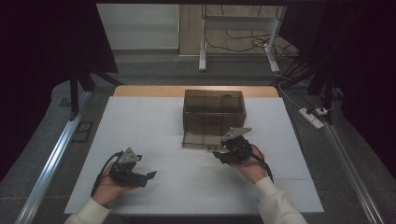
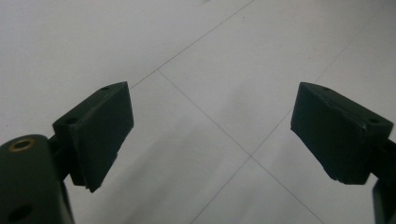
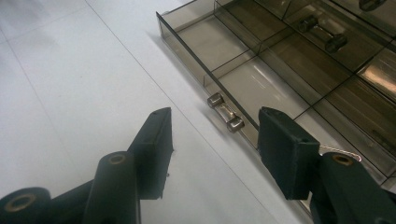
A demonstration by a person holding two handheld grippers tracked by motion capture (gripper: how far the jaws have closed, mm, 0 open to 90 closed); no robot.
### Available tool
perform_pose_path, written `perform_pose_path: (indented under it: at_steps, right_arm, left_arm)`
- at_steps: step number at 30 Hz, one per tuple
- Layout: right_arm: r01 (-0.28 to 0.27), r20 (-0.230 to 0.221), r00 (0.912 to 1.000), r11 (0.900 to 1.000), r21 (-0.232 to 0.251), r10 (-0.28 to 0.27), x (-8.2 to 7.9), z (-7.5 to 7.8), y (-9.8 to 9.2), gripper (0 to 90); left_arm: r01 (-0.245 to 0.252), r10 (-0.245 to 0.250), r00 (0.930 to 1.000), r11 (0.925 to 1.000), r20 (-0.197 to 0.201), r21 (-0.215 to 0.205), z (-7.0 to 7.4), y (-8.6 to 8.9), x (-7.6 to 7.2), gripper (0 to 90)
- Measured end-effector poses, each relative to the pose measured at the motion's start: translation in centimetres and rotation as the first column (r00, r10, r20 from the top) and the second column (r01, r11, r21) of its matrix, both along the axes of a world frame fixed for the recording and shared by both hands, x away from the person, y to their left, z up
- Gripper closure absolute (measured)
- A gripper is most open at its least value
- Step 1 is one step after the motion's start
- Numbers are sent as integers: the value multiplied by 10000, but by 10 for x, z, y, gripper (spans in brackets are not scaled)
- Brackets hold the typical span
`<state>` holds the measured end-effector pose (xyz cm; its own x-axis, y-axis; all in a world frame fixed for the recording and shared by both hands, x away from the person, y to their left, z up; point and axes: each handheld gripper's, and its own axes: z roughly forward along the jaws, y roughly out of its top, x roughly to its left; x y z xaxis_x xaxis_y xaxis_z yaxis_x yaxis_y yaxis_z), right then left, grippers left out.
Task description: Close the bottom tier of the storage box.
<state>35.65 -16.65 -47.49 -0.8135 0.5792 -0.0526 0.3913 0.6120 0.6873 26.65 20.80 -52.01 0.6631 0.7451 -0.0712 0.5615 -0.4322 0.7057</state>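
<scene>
High view: pulled-out drawer (image 1: 201, 139) long axis crosswise, front toward right gripper (image 1: 223, 154)

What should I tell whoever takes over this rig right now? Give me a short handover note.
Left gripper: open, holding nothing, low over the white table at front left.
Right gripper: open, jaws either side of the drawer handle but not touching it.
Things: smoky plastic drawer box at the table's far middle; its bottom drawer is pulled out toward the person, and the compartments in view are bare.
Done: bottom drawer stands open.
Left: probably either closing on the handle to move the drawer, or backing away; the pictures do not settle which.
</scene>
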Motion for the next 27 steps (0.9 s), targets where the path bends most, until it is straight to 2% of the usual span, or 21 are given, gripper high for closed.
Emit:
perform_pose_path:
  at_steps: [4,8,11,14,20,21,23,27]
  right_arm:
    - [117,-67,9999,9999,-29,-117,2,-2,0,452]
    - [325,-211,9992,9991,-272,-331,3,-6,1,459]
    - [340,-201,9992,9987,-368,-348,3,-9,1,500]
    - [256,-329,9991,9987,-446,-271,4,-12,1,596]
    - [240,-137,9996,9985,-498,-247,5,-16,0,829]
    - [267,-61,9996,9977,-629,-271,5,-16,0,859]
    - [341,75,9994,9950,-940,-335,6,-17,-1,881]
    - [669,-2,9977,9919,-1084,-673,10,-22,-6,894]
  left_arm:
    - [19,-19,10000,10000,-4,18,0,0,0,125]
    - [52,-52,10000,10000,52,0,1,-1,-1,125]
    - [72,-72,10000,10000,24,33,0,-1,-1,125]
    - [64,-64,10000,10000,17,37,0,-1,0,125]
    - [85,-85,10000,9999,11,61,0,-1,0,125]
    - [84,-84,10000,10000,21,47,0,-1,0,125]
    - [74,-74,10000,10000,28,26,0,0,0,125]
    - [68,-68,10000,10000,29,24,0,0,-1,126]
